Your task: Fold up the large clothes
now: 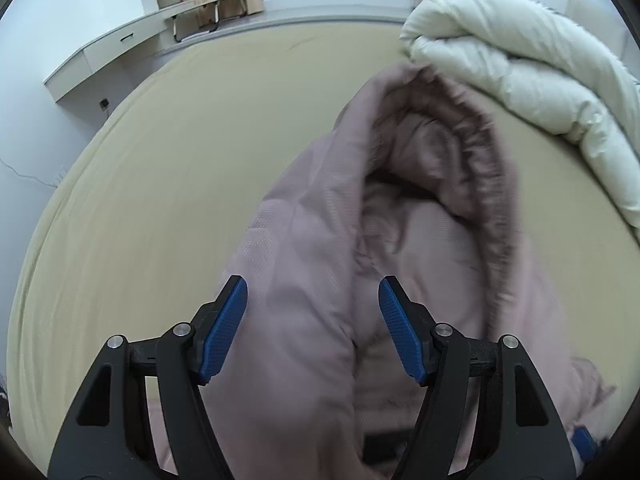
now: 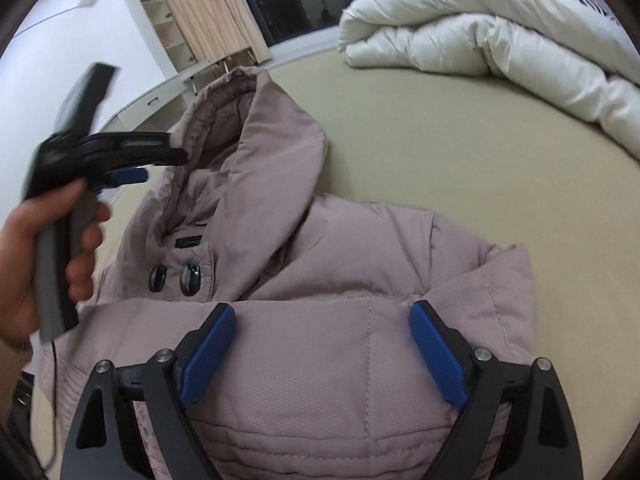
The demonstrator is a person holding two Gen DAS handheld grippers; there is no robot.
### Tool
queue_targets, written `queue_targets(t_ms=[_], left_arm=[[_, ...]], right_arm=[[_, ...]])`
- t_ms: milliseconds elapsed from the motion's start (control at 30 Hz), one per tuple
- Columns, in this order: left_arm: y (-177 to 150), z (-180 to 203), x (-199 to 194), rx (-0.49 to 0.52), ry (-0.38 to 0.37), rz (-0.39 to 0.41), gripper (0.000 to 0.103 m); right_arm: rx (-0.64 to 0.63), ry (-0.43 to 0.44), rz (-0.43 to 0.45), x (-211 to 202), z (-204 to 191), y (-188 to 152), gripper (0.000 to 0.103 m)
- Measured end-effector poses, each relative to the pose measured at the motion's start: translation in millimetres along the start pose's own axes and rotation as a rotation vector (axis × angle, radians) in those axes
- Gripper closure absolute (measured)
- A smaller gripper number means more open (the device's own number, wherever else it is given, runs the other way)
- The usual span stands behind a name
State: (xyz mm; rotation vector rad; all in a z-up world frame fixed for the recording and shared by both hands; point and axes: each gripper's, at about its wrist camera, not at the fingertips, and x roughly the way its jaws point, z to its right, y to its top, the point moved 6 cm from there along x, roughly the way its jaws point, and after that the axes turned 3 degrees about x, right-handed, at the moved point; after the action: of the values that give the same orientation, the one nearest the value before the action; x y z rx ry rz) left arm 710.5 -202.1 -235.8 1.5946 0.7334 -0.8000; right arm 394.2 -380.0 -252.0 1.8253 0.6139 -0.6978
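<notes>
My left gripper (image 1: 313, 330) and right gripper (image 2: 322, 354) hang wide open and empty over the mauve hooded jacket (image 2: 320, 340), centre frame on the tan bed (image 2: 460, 160). Judging by the raised hood (image 1: 420, 140), folding it down comes next. The white duvet (image 2: 500, 32), upper right, lies clear.

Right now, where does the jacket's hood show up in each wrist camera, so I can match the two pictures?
Left wrist view: the hood rises centre-right, its opening facing the camera, just beyond the open left hand-held gripper.
Right wrist view: the hood lies upper-left of centre on the bed, above the jacket's two dark buttons.
Shared landmark: the rolled white duvet sits beyond the hood, upper right in both views.
</notes>
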Motion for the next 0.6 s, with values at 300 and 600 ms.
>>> queue_targets(t_ms=[300,600], left_arm=[[16.3,-18.4,18.7,-0.024,-0.002,0.051,0.084],[0.7,-38.2,-56.4,-0.016,-0.051,0.229,0.092]], right_arm=[[-0.01,0.02,0.014,-2.5,-0.2,-3.0,0.007],[0.044,0.07,0.05,1.1,-29.6,83.6,0.0]])
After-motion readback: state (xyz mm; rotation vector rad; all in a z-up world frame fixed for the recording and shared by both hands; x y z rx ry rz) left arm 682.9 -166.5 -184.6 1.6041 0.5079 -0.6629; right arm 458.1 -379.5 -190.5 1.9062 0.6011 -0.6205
